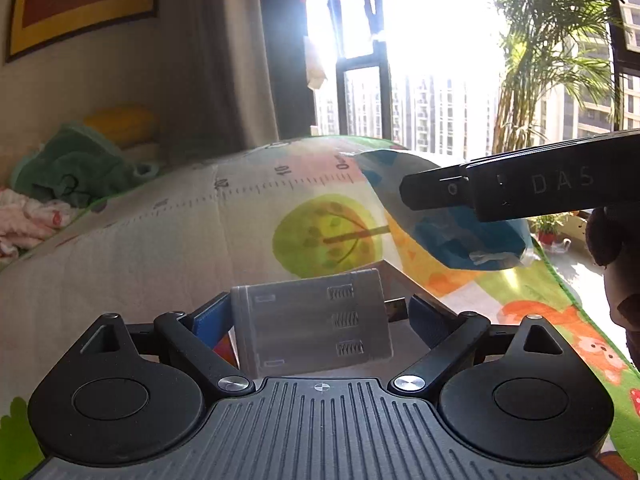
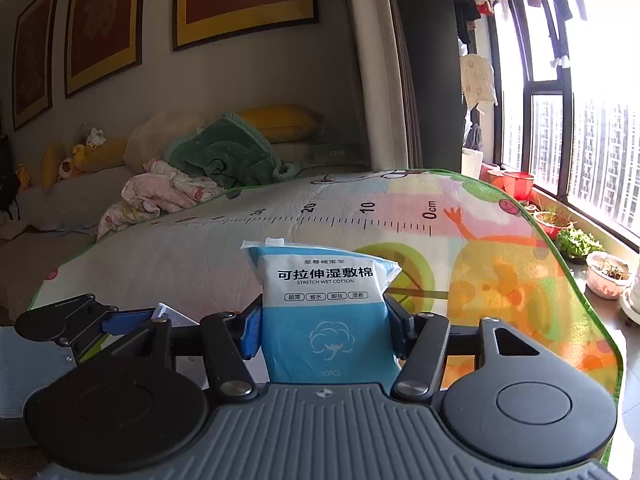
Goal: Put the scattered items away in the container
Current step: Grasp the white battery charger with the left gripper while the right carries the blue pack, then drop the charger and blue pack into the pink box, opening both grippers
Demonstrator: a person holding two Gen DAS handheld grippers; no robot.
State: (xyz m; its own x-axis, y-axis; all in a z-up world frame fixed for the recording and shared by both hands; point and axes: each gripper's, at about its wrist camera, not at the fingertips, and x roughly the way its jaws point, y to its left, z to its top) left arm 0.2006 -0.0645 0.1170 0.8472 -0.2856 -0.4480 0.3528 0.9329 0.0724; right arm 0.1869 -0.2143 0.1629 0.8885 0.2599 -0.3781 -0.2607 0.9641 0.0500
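Observation:
In the left wrist view my left gripper [image 1: 316, 308] is shut on a translucent grey battery case [image 1: 312, 320], held flat between the blue pads, with a metal plug sticking out on its right side. My right gripper [image 2: 324, 316] is shut on a blue and white pack of cotton pads [image 2: 326, 312], which stands upright in the jaws. From the left wrist view the right gripper [image 1: 440, 192] shows side-on at the upper right, the pack [image 1: 460, 236] hanging from it above the mat. The left gripper [image 2: 132, 316] sits low at the left of the right wrist view.
A colourful play mat [image 2: 360, 216] with a printed ruler lies below both grippers. Behind it is a bed with a green blanket [image 2: 228, 152], pink clothes [image 2: 160, 192] and pillows. Plant pots [image 2: 608, 272] line the window sill on the right. A pale grey box-like thing [image 2: 24, 368] is at the left edge.

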